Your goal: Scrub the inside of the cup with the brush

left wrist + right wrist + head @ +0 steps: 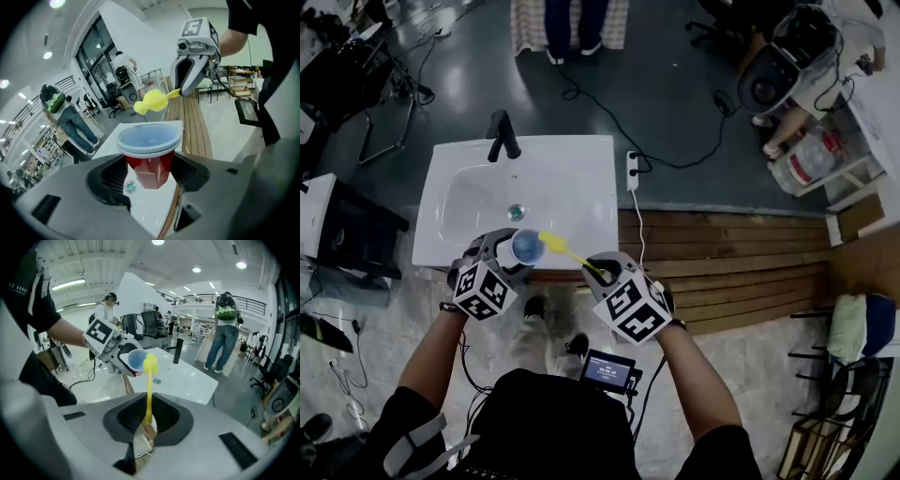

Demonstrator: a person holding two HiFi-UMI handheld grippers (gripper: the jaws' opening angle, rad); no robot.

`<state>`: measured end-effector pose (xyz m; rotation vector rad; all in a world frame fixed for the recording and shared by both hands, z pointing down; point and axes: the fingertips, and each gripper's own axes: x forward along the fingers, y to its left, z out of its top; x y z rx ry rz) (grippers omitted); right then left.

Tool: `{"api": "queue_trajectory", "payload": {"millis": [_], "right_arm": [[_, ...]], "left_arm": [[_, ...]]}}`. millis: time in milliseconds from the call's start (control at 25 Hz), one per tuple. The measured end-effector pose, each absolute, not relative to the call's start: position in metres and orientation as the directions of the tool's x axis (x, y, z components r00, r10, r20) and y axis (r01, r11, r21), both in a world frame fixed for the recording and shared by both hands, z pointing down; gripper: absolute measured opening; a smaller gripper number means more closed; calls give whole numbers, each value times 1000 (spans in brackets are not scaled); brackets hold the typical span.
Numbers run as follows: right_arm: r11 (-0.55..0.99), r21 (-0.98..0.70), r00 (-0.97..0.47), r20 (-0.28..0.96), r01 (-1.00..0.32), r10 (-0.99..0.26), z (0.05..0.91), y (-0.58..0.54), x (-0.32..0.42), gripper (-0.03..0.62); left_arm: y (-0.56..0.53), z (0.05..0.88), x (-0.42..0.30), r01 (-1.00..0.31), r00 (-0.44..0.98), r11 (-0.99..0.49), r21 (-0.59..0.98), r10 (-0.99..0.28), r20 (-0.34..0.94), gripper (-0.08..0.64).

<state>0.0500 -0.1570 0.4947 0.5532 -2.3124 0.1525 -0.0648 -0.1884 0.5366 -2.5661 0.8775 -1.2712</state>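
Now the left claw (150,183) clamps the red cup (150,157) over the sink (567,178); the right claw (148,420) pinches the yellow brush (150,380), its head near the rim.

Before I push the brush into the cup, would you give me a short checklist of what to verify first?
1. Cup secure in the left gripper: ok, the jaws clamp its red wall.
2. Brush secure in the right gripper: ok, the jaws are shut on the handle.
3. Cup mouth turned toward the brush head: ok.
4. Brush head inside the cup: not ok, it sits outside, beside the rim.
5. Cup above the sink: ok, near its front edge.
6. Water or soap in the cup: cannot tell.
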Motion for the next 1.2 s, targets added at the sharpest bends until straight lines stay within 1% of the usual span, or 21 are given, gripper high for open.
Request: {"api": "queue_trajectory", "payload": {"millis": [280,440,600,800,960,1200], "right_arm": [[948,233,-540,781,-217,-315,485,-155,29,40],[939,331,-470,818,-87,-332,484,-158,14,40],[923,385,-437,831,4,-344,482,-160,-5,40],[916,399,-417,842,53,-343,486,-166,-16,40],[916,397,-399,850,60,-343,493,-169,-17,40],[931,358,-398,866,67,-304,501,-165,-15,40]], "left_arm": [[-188,524,-71,-258,400,-847,-464,-531,747,281],[-186,519,-79,-165,352,-856,-490,-515,781,281],[-182,515,-83,-79,311,-864,-497,-495,811,281],[-181,512,-83,-16,277,-870,-493,-478,834,281],[-181,512,-84,-4,260,-875,-484,-468,844,279],[-182,520,-80,10,249,-881,-472,-455,855,279]]}}
